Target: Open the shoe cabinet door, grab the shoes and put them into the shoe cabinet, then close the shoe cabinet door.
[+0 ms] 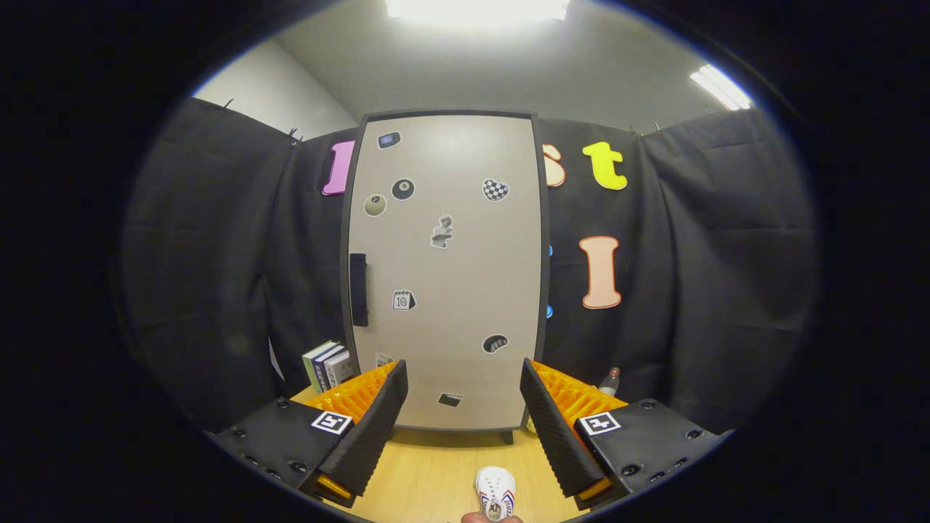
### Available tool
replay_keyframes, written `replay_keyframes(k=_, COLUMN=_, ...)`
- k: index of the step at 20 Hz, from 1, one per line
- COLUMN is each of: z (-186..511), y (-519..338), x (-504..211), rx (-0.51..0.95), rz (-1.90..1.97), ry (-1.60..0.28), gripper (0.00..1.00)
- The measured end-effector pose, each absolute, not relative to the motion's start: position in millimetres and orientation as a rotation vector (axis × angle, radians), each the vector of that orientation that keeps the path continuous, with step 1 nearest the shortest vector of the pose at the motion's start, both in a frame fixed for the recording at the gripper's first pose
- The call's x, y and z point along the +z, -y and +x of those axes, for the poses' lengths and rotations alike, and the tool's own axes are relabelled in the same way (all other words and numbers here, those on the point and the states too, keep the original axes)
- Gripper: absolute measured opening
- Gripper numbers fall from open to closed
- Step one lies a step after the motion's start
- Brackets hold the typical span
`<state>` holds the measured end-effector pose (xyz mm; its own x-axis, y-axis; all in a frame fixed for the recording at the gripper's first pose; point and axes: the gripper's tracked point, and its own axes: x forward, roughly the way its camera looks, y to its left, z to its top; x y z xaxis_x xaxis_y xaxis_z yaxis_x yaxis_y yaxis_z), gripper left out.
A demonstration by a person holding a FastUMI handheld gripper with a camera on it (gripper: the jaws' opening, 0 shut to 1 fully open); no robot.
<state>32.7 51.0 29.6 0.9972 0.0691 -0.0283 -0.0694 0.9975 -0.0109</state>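
Jaws (463, 421) spread wide, gripping nothing. Cabinet door (447, 269) closed beyond them; steer to handle (358, 289), beyond left jaw. Shoe (495, 490) waits between jaws on counter (429, 476).

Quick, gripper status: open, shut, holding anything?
Gripper: open, holding nothing, facing the closed cabinet door; the shoe lies on the table between its fingers.

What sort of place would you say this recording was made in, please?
Probably a staged recording booth, not a home: black cloth walls hang behind a wooden table bearing a closed shoe cabinet, a small shoe and books. The gripper is open.
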Motion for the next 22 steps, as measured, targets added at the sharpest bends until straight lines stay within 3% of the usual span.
replay_keyframes(k=22, z=221, y=-218, x=58, rx=0.234, rz=0.004, ry=-0.048, gripper=0.97)
